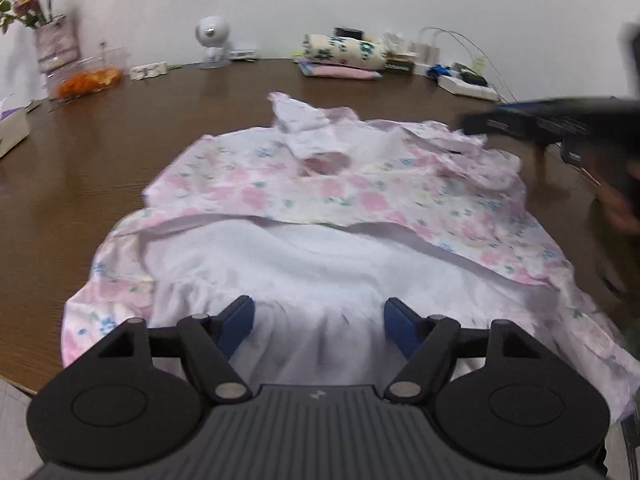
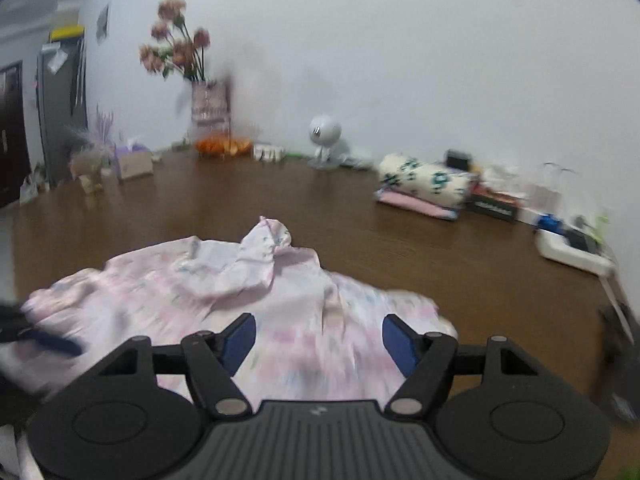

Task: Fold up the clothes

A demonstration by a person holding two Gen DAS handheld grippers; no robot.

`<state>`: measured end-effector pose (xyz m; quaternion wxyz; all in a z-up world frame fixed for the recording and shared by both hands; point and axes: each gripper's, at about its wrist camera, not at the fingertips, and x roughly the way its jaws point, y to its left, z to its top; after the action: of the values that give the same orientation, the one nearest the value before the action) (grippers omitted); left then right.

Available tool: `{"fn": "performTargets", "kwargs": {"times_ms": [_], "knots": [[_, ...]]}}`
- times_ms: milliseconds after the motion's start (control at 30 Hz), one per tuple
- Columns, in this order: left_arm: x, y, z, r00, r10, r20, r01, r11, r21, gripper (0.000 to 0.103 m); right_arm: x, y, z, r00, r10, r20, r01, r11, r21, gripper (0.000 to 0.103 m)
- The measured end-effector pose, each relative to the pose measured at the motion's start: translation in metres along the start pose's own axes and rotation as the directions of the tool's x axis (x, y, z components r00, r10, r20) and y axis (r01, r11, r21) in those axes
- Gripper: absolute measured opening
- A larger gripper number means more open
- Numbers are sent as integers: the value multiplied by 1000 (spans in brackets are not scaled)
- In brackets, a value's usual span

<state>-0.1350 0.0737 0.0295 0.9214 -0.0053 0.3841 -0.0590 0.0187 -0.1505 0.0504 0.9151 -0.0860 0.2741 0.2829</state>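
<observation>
- Task item: a pale pink floral-print cotton garment [image 1: 320,184] with a white inner lining lies spread and rumpled on the brown wood-grain counter [image 1: 120,120]. Its near hem hangs over the near counter edge in the left wrist view.
- Garment condition: the upper floral layer is folded back, exposing the white lining [image 1: 304,272] near the camera. A small sleeve or collar piece [image 1: 300,116] stands crumpled at the far end.
- Left tongs [image 1: 319,326]: blue-padded fingers stand wide apart, empty, positioned above the white lining. Contact with the cloth cannot be determined.
- Right tongs [image 2: 319,342]: blue-padded fingers stand wide apart, empty, above the garment [image 2: 240,300]. Motion blur obscures whether they touch the fabric.
- Cross view: the right tongs appear in the left wrist view as a blurred dark unit [image 1: 560,124] at the right edge, its tip over the garment's far right corner. The left tongs appear as a blurred dark shape [image 2: 40,340] at the left edge of the right wrist view.
- Background items, far edge of counter, well apart from the garment:
- a stack of folded clothes with a cream floral roll on top [image 2: 424,184];
- a small white round-headed desk device [image 2: 326,140];
- a vase of pink dried flowers [image 2: 208,100];
- a clear dish of orange contents [image 2: 224,145];
- a white power strip with cables [image 1: 468,84].
</observation>
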Motion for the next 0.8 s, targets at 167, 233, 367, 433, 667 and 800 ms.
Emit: {"fn": "performTargets", "kwargs": {"times_ms": [167, 233, 367, 433, 667, 800], "knots": [[9, 48, 12, 996, 75, -38, -74, 997, 31, 77, 91, -6, 32, 989, -20, -148, 27, 998, 52, 53], [17, 70, 24, 995, 83, -64, -81, 996, 25, 78, 91, -14, 28, 984, -55, -172, 68, 995, 71, 41], [42, 104, 55, 990, 92, -106, -90, 996, 20, 77, 90, -31, 19, 968, -122, -220, 149, 983, 107, 6], [61, 106, 77, 989, 85, -124, -81, 996, 39, 77, 89, -39, 15, 957, -155, -245, 189, 974, 123, 5], [127, 51, 136, 996, 39, -83, -18, 970, 240, 80, 18, -77, -37, 899, -336, -281, 411, 868, 277, 8], [132, 38, 159, 998, 14, -65, 0, 978, 208, 64, -48, -80, -61, 899, -374, -229, 433, 838, 333, 31]]}}
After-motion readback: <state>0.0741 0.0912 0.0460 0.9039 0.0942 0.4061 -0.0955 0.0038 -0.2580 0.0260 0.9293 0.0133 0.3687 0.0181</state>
